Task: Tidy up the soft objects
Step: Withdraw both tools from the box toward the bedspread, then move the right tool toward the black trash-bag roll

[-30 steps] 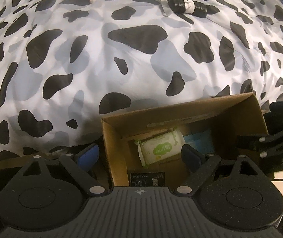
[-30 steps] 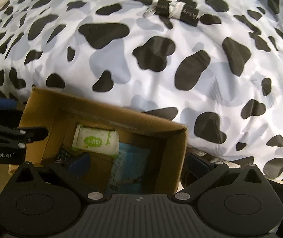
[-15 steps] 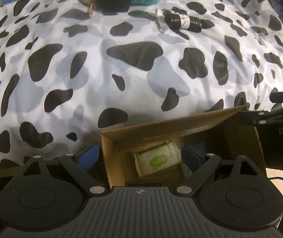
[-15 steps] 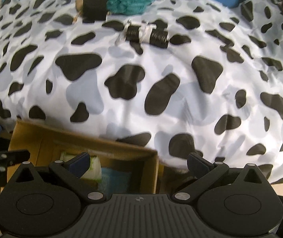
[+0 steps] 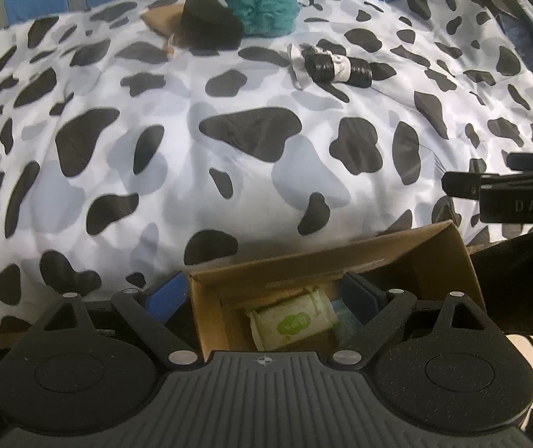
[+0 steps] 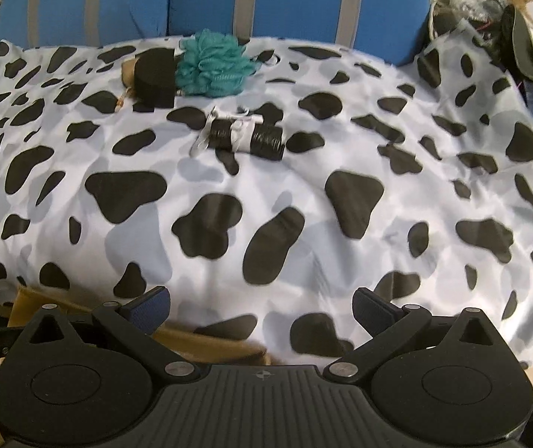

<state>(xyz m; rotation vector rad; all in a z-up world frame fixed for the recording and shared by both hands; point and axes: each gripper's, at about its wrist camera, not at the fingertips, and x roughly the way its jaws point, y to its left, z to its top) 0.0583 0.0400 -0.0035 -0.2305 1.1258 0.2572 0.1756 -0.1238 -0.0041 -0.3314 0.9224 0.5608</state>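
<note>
left gripper [image 5: 262, 295] tilted over box [image 5: 442, 257], jaws wide, seemingly empty

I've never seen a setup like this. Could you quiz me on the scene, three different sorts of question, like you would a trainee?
1. True or false: the teal bath pouf lies inside the cardboard box.
2. What does the right gripper hold? A) black-and-white roll B) nothing C) wipes pack
3. Fill in: the green-and-white wipes pack sits in the ____.

Key: 1 false, it lies on the cow-print cover. 2 B. 3 box.
</note>
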